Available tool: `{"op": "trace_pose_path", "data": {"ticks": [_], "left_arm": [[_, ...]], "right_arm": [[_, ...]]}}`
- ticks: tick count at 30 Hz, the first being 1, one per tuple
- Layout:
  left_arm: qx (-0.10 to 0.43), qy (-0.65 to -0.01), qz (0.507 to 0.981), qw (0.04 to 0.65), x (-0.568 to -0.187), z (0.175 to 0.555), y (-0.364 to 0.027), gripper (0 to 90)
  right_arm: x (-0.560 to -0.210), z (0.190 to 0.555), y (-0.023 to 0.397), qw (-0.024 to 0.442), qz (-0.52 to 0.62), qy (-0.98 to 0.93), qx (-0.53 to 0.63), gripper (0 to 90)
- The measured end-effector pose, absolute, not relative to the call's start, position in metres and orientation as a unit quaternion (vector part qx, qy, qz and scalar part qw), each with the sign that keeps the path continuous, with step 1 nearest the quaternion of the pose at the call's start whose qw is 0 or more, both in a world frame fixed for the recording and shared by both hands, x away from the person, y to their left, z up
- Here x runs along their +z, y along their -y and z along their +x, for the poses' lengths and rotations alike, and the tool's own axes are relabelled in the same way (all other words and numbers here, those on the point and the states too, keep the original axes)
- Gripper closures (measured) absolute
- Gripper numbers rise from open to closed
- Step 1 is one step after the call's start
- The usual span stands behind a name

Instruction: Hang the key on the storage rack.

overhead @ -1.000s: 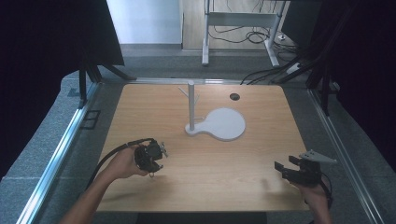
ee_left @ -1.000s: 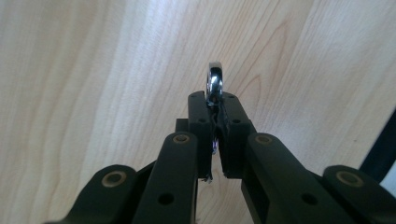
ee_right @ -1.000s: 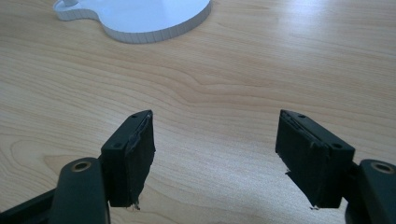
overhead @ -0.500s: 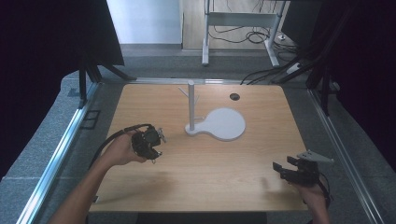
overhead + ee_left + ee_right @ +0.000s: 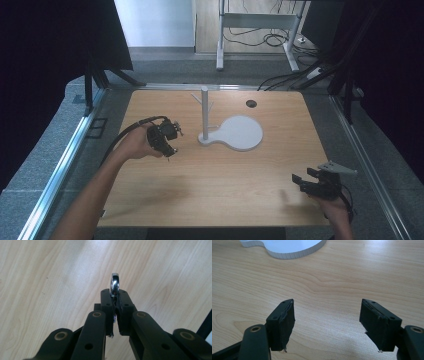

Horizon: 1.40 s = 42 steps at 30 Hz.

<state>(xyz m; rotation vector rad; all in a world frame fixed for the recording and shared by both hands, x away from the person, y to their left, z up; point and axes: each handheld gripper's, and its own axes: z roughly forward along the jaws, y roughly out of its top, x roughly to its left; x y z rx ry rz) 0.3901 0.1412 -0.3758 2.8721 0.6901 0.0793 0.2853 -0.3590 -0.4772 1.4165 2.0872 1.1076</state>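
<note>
Left gripper view: a small shiny metal ring (image 5: 114, 284) clamped edge-on between closed jaws, above the wooden tabletop (image 5: 210, 190).
Left gripper (image 5: 167, 139) hovers near the left edge, beside the white branched stand (image 5: 204, 114). Right gripper (image 5: 304, 182) rests spread apart near the right front corner. With so little of the ring gripped, it could slip out.

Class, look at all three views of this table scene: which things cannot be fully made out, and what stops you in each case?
- Shiny metal ring, left gripper view: its lower part is hidden between the shut black pads.
- The same ring, high view: too small to see at the left gripper.
- White stand, right gripper view: cut off by the top edge.
- Right gripper, high view: small; the hand hides its rear.
</note>
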Motion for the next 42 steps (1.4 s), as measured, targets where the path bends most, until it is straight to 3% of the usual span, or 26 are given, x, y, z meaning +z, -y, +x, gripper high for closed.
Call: {"op": "trace_pose_path", "data": {"ticks": [14, 42], "left_arm": [[0.040, -0.267, 0.958, 0.099, -0.347, 0.421, -0.149, 85.8], [0.048, -0.281, 0.953, 0.099, -0.324, 0.451, -0.135, 85.8]], "right_arm": [[-0.480, 0.287, 0.360, 0.188, 0.507, -0.744, 0.393, 28.8], [-0.481, 0.289, 0.364, 0.184, 0.510, -0.741, 0.396, 28.8]]}}
